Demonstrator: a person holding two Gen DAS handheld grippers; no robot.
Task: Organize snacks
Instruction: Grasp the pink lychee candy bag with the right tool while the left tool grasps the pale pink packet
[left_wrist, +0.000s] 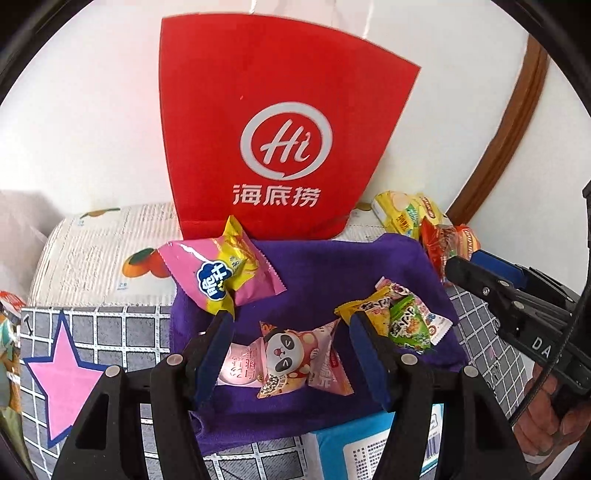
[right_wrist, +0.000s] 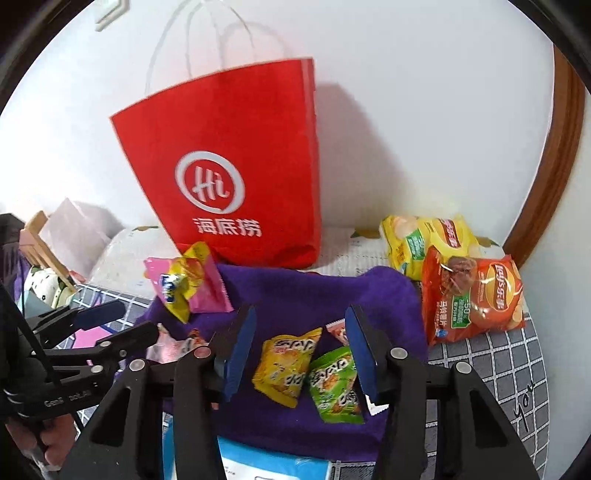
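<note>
Red bag (left_wrist: 258, 110) upright at far wall, contents hidden. Green packet (right_wrist: 334, 384) lying long-axis near-to-far. Both grippers (left_wrist: 291, 325) (right_wrist: 301, 325) gaping, empty.

A home, by the look of it: a soft surface under a grey grid-patterned cover (right_wrist: 491, 354) with a pink star (left_wrist: 61, 373), a fruit-print cloth (left_wrist: 107, 254) against a plain white wall (right_wrist: 424, 110) (curved wooden trim (right_wrist: 561, 166) at the right), and a red restaurant takeaway bag (left_wrist: 258, 122).
</note>
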